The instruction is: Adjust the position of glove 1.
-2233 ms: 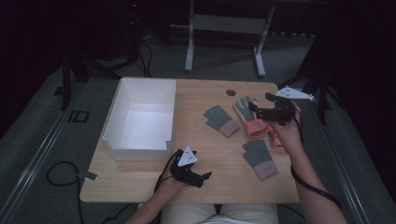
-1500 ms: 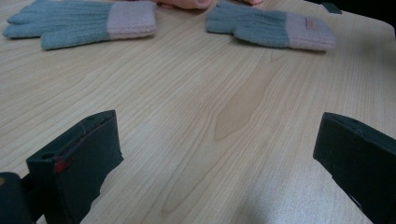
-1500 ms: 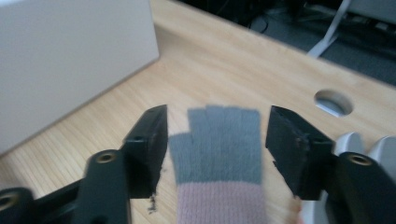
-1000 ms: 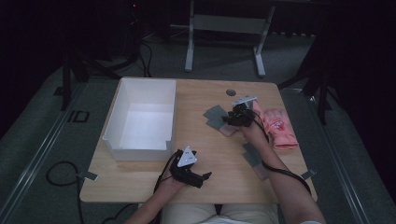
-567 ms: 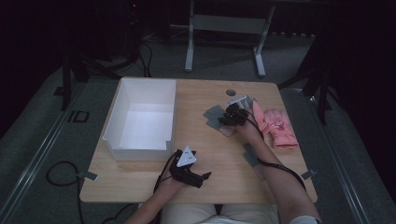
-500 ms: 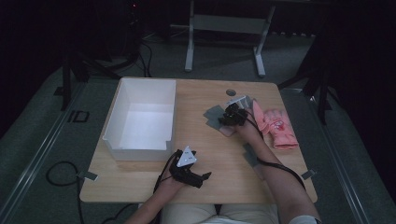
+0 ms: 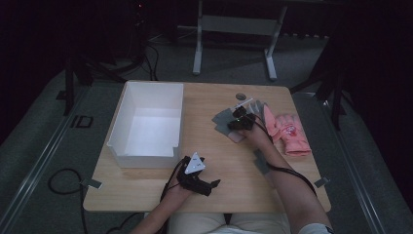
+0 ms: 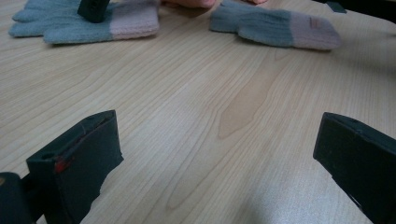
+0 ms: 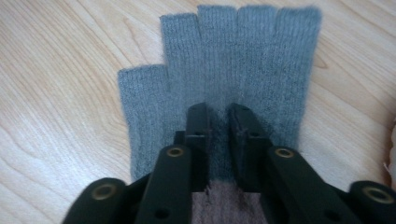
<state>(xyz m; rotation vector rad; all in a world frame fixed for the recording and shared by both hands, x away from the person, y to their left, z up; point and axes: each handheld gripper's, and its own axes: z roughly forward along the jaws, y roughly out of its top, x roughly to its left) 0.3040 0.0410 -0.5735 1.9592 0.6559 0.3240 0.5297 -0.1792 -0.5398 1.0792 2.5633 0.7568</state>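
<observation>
Two claws work the bench (image 7: pixel 146 192): from above, the right claw (image 7: pixel 237 122) sits on a grey glove (image 7: pixel 223 119) at one o'clock. The left claw (image 8: pixel 219 163) stands spread over bare wood. The right claw's view shows jaws just closing, pinching grey glove (image 9: pixel 224 70) fabric.
</observation>
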